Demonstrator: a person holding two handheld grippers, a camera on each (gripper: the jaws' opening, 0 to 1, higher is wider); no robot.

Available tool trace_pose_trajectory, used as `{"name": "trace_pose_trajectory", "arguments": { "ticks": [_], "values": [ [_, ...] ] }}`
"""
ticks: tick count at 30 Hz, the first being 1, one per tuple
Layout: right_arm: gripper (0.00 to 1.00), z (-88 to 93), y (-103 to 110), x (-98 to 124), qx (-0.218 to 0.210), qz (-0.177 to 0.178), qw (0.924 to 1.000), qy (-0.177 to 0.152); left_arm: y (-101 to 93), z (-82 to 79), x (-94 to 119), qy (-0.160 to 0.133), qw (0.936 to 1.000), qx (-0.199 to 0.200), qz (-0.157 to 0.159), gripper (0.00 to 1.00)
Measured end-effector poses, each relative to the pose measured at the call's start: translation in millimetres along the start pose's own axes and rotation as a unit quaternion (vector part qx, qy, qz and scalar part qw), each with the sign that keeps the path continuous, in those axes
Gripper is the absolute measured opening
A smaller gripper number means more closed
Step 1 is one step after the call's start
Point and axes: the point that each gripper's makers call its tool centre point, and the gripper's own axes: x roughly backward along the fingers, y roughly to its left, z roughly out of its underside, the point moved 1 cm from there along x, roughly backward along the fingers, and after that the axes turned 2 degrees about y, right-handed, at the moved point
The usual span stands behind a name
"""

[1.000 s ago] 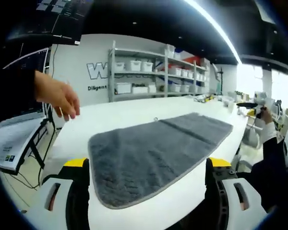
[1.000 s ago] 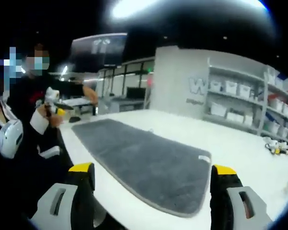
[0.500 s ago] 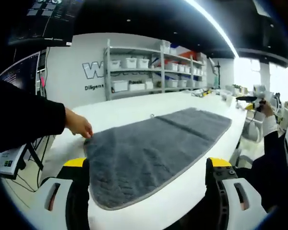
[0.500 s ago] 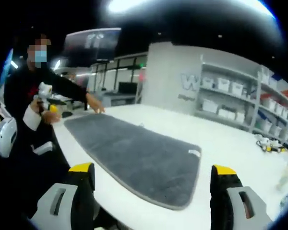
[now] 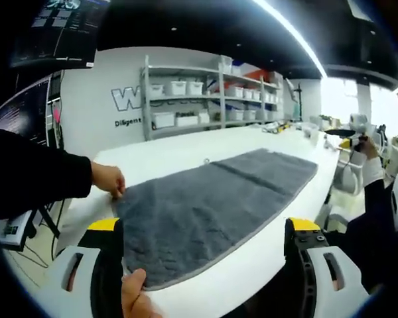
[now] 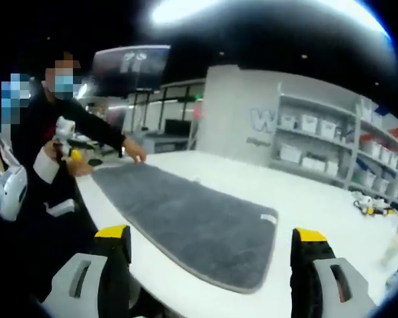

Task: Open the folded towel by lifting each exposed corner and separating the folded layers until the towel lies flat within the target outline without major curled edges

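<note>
Towel (image 5: pixel 212 205) flat on white table (image 5: pixel 186 142), hand (image 5: pixel 109 180) pinching far corner; both grippers spread wide, empty.

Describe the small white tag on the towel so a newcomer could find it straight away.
Start at the long white table and the grey towel spread along it. In the right gripper view, follow the towel to its end nearer the camera, to the corner on the side of the storage shelves. The tag lies there at the towel's edge, the one small white patch on the otherwise plain grey cloth.
</note>
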Motion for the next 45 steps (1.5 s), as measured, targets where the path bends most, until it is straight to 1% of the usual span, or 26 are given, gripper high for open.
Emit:
{"name": "trace_pose_trajectory", "arguments": {
  "ticks": [3, 6, 11, 14, 16, 23, 24, 25, 26, 27, 28, 30, 32, 34, 37, 40, 45],
  "values": [
    [1.0, 0.9, -1, 0, -0.001, 0.001, 1.0, 0.003, 2.1, 0.2, 1, 0.002, 1.0, 0.003, -0.007, 0.99],
    [1.0, 1.3, -3, 0, -0.004, 0.004, 1.0, 0.004, 2.7, -0.7, 3, 0.004, 0.9998, -0.003, -0.018, 0.99],
    [1.0, -0.8, -3, 1, -0.001, 0.004, 1.0, 0.001, -0.5, -4.3, 5, -0.002, 0.9998, -0.005, -0.017, 0.99],
    [1.0, -3.0, -3, 3, 0.002, 0.004, 1.0, -0.005, 1.9, -3.0, 7, 0.003, 0.9996, -0.006, -0.027, 0.99],
    [1.0, -3.4, -3, 3, 0.0, 0.004, 1.0, -0.006, 2.2, -4.4, 8, 0.001, 0.9995, -0.009, -0.029, 0.99],
    [1.0, -3.7, -2, 4, 0.003, 0.004, 1.0, -0.006, -2.0, -7.0, 10, -0.003, 0.9996, -0.014, -0.025, 0.99],
    [1.0, -6.1, 1, 3, 0.013, -0.004, 0.9998, -0.012, -4.0, -8.2, 9, -0.006, 0.9996, -0.017, -0.022, 0.99],
    [1.0, -11.7, 7, 2, 0.031, -0.017, 0.9989, -0.03, -9.3, -11.5, 8, -0.014, 0.9995, -0.026, -0.009, 0.98],
    [1.0, -14.2, 10, 3, 0.035, -0.025, 0.9984, -0.038, -15.1, -14.1, 8, -0.021, 0.9993, -0.029, 0.004, 0.97],
    [1.0, -18.6, 15, 4, 0.028, -0.038, 0.9976, -0.051, -20.5, -15.5, 7, -0.025, 0.9993, -0.021, 0.016, 0.97],
    [1.0, -21.2, 16, 5, 0.021, -0.042, 0.9973, -0.057, -24.2, -16.7, 6, -0.028, 0.9992, -0.017, 0.025, 0.98],
    [1.0, -24.8, 16, 7, 0.025, -0.044, 0.9965, -0.067, -28.5, -18.6, 4, -0.031, 0.9988, -0.021, 0.032, 0.97],
    [1.0, -24.8, 17, 6, 0.027, -0.043, 0.9964, -0.068, -31.4, -17.5, 2, -0.027, 0.9988, -0.025, 0.032, 0.98],
    [1.0, -21.1, 15, 5, 0.024, -0.039, 0.9973, -0.058, -30.9, -16.7, 2, -0.025, 0.9989, -0.028, 0.029, 0.98],
    [1.0, -17.4, 10, 5, 0.021, -0.03, 0.998, -0.052, -26.5, -15.6, 4, -0.022, 0.9991, -0.029, 0.023, 0.98],
    [1.0, -17.0, 9, 5, 0.01, -0.027, 0.9982, -0.053, -20.3, -13.3, 6, -0.02, 0.9993, -0.026, 0.017, 0.98],
    [1.0, -16.9, 9, 5, 0.009, -0.023, 0.9985, -0.049, -19.2, -12.5, 7, -0.02, 0.9994, -0.024, 0.017, 0.98]
  ]
}}
